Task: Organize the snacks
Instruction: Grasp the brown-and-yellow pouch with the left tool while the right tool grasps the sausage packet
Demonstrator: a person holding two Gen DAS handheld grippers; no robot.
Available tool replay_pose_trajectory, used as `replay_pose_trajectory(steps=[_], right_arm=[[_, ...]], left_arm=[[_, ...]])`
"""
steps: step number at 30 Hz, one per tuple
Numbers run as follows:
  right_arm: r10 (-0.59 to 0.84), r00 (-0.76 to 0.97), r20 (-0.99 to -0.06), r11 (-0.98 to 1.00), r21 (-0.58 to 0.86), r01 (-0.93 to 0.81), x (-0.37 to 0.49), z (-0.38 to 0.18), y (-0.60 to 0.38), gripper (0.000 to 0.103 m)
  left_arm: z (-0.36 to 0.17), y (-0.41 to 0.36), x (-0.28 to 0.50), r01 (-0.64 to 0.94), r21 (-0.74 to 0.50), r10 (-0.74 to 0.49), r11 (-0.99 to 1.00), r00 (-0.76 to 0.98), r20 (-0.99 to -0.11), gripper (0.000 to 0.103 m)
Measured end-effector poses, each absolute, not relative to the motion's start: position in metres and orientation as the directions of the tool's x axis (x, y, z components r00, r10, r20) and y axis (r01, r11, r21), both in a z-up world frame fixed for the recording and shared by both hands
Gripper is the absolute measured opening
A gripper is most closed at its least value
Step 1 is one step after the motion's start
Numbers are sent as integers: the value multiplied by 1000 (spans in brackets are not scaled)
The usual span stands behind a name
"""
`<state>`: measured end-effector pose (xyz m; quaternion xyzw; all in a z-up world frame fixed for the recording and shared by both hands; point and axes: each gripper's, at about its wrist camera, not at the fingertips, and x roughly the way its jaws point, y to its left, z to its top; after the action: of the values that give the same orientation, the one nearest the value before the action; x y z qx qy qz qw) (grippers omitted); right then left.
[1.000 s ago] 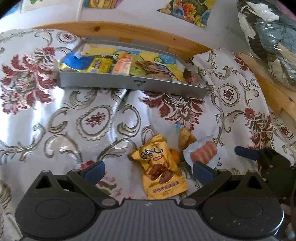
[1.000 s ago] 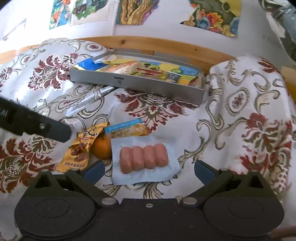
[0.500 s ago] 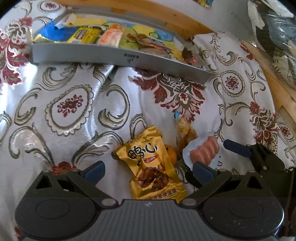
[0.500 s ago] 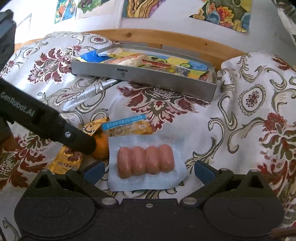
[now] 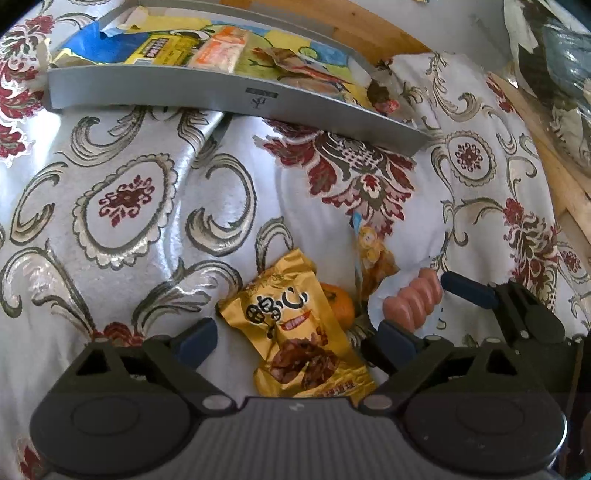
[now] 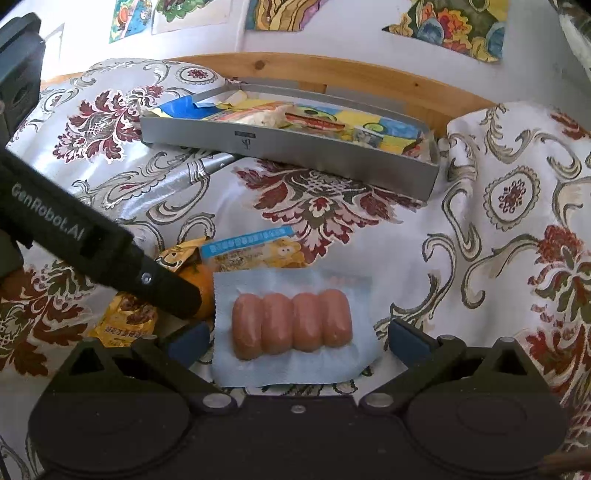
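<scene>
A gold snack packet [image 5: 295,332] lies on the patterned cloth between the fingers of my open left gripper [image 5: 295,338]. An orange [image 5: 340,304] sits just behind it, half hidden. My right gripper [image 6: 295,339] is open around a clear pack of sausages [image 6: 291,325], fingers low at either side. A yellow packet with a blue strip [image 6: 255,254] lies behind the sausages. In the right wrist view the left gripper's finger [image 6: 162,284] crosses over the gold packet [image 6: 125,321] and orange [image 6: 201,286]. A grey tray [image 6: 295,153] with several snack packets sits farther back.
Flowered cloth [image 5: 129,192] covers the whole surface, with a fold under the tray's front. A wooden rail [image 6: 332,72] runs behind the tray. Plastic-wrapped bundles [image 5: 554,55] sit at the far right. Posters hang on the wall [image 6: 443,26].
Both grippers have moved forward and down. The left now straddles the gold packet; the right now brackets the sausage pack. The snacks have not shifted.
</scene>
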<state>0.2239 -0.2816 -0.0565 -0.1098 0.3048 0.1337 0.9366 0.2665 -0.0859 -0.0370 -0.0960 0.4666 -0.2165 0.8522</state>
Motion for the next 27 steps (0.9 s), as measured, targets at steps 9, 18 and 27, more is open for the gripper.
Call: replay_pose_trajectory(steps=[9, 18, 27], right_arm=[[176, 771, -612, 941, -126, -314, 227, -60, -280, 102], [187, 775, -604, 948, -95, -303, 228, -59, -284, 95], [197, 778, -597, 949, -83, -304, 225, -58, -284, 90]], left_arm=[[-38, -86, 267, 260, -347, -431, 901, 440, -788, 87], [-39, -87, 264, 251, -331, -411, 910, 439, -799, 86], [-38, -89, 257, 278, -366, -455, 888, 416, -787, 65]])
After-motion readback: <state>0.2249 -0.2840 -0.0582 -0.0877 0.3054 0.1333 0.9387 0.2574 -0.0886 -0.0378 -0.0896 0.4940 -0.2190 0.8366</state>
